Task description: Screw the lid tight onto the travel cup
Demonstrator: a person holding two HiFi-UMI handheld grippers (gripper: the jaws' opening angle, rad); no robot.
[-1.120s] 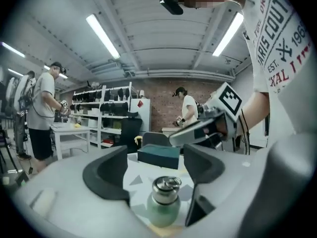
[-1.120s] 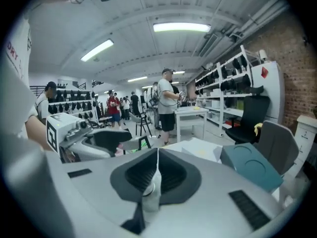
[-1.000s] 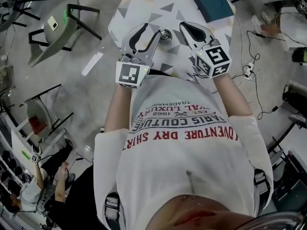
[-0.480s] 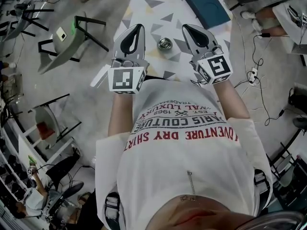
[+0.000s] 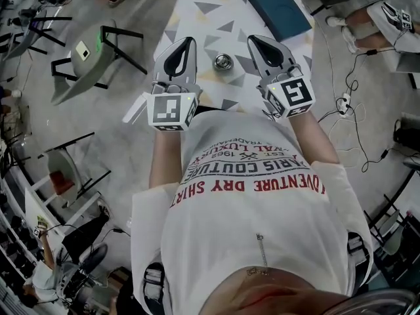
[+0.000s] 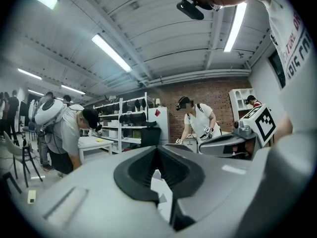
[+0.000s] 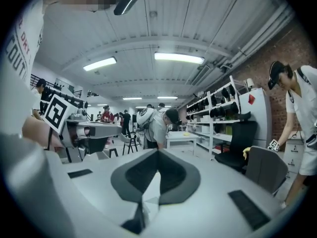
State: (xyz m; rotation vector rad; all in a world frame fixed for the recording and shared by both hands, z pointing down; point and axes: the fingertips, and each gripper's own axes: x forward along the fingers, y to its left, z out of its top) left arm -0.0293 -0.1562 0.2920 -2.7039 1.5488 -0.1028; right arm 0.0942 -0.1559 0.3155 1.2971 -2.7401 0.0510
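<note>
Steel-bright, the travel cup (image 5: 223, 62) stands on the patterned table (image 5: 210, 18) between the left gripper (image 5: 188, 41) and right gripper (image 5: 254, 40), both clenched on nothing, so each should probably open, one bracing the body while the other turns the lid squarely.

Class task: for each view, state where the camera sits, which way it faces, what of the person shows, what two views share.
Head view: on the head, looking steeply down at table, cup, left tool, right tool; shirt and forearms show.
Left gripper view: on left tool, looking level across the room; shirt at right.
Right gripper view: on right tool, looking level; shirt at left.
Shared: both gripper views show shelves.
</note>
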